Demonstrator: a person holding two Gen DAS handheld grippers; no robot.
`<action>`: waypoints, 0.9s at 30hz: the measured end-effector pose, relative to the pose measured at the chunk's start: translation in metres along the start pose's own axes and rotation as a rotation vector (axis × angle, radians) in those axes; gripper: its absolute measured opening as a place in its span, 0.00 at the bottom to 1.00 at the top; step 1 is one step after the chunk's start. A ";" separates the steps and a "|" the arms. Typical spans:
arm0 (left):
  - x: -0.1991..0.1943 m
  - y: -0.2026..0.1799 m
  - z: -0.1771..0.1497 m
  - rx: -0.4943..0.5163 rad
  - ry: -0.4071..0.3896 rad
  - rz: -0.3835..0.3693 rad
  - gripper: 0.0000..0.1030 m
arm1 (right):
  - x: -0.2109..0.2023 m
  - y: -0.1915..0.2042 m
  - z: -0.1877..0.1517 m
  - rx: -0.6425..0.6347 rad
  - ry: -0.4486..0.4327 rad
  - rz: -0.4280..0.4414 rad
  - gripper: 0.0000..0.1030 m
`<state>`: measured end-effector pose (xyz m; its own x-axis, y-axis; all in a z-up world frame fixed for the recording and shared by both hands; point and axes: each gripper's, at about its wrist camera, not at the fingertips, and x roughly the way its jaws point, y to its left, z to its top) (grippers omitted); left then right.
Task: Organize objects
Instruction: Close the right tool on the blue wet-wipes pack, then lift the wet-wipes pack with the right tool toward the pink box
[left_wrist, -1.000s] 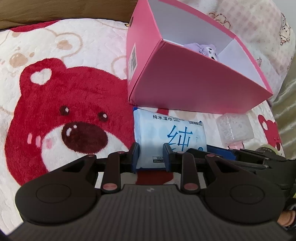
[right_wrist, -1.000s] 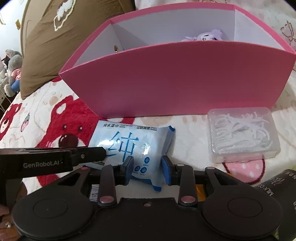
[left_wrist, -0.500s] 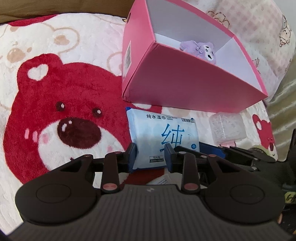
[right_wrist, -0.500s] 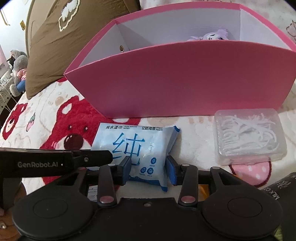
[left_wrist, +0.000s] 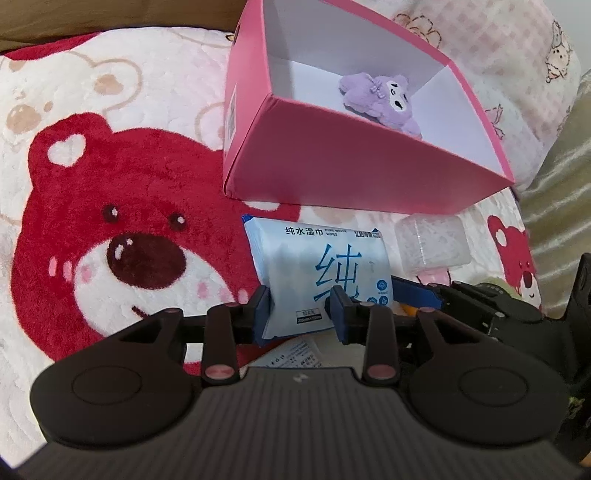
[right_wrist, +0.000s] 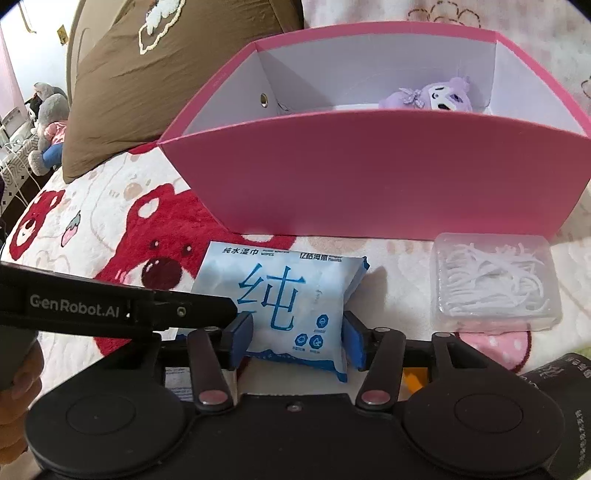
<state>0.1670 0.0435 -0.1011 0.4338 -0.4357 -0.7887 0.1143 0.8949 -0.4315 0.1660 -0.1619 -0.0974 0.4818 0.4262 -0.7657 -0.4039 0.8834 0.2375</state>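
A blue-white pack of wet wipes (left_wrist: 317, 273) (right_wrist: 284, 299) is held in front of a pink box (left_wrist: 351, 173) (right_wrist: 369, 184). My left gripper (left_wrist: 301, 314) is shut on its near left end. My right gripper (right_wrist: 297, 341) is shut on its near right end. The pack looks lifted a little off the blanket. A purple plush toy (left_wrist: 384, 99) (right_wrist: 436, 94) lies inside the box. A clear plastic case of floss picks (left_wrist: 432, 245) (right_wrist: 495, 282) sits on the blanket to the right of the pack.
A white blanket with red bears (left_wrist: 110, 221) covers the bed. A brown pillow (right_wrist: 166, 66) lies behind the box at left. A dark cylindrical container (right_wrist: 569, 398) is at the near right. Papers and an orange item lie under the grippers.
Both grippers have risen with the wipes pack. The view now looks down into the pink box, so more of the purple plush shows.
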 end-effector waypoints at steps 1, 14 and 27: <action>-0.002 -0.001 0.000 0.002 0.000 0.003 0.32 | -0.001 0.001 0.000 0.001 -0.001 0.000 0.58; -0.035 0.003 0.012 -0.026 -0.002 -0.079 0.33 | -0.034 0.019 0.002 -0.104 -0.049 0.021 0.70; -0.077 -0.035 0.012 0.093 -0.059 -0.033 0.40 | -0.065 0.042 0.011 -0.157 -0.098 -0.005 0.82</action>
<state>0.1407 0.0469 -0.0198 0.4801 -0.4609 -0.7464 0.2108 0.8865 -0.4119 0.1260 -0.1503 -0.0310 0.5541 0.4455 -0.7032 -0.5143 0.8474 0.1315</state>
